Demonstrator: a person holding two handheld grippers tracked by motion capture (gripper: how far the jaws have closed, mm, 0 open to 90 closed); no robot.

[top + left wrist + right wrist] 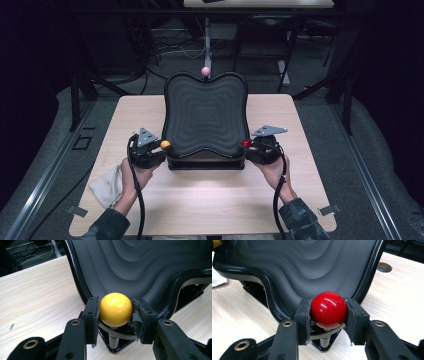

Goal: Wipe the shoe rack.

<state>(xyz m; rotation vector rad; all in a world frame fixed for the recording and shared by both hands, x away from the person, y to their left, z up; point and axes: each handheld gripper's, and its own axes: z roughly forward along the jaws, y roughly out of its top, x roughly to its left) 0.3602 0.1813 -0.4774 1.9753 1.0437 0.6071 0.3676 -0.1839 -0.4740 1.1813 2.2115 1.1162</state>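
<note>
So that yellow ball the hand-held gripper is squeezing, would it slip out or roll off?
The yellow ball looks glossy and hard, so probably slippery; the left hand-held gripper clamps it at its widest part. It seems fixed on a short stem on the black tray, so it likely tilts the tray rather than rolling.

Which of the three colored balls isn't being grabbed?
The pink ball at the tray's far edge. Grippers clamp the yellow ball and red ball.

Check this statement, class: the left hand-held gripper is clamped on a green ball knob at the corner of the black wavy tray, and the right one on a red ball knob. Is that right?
Not quite: the left hand-held gripper holds a yellow ball knob, not green, as the left gripper view shows. The right hand-held gripper is clamped on the red ball knob at the black wavy tray.
</note>
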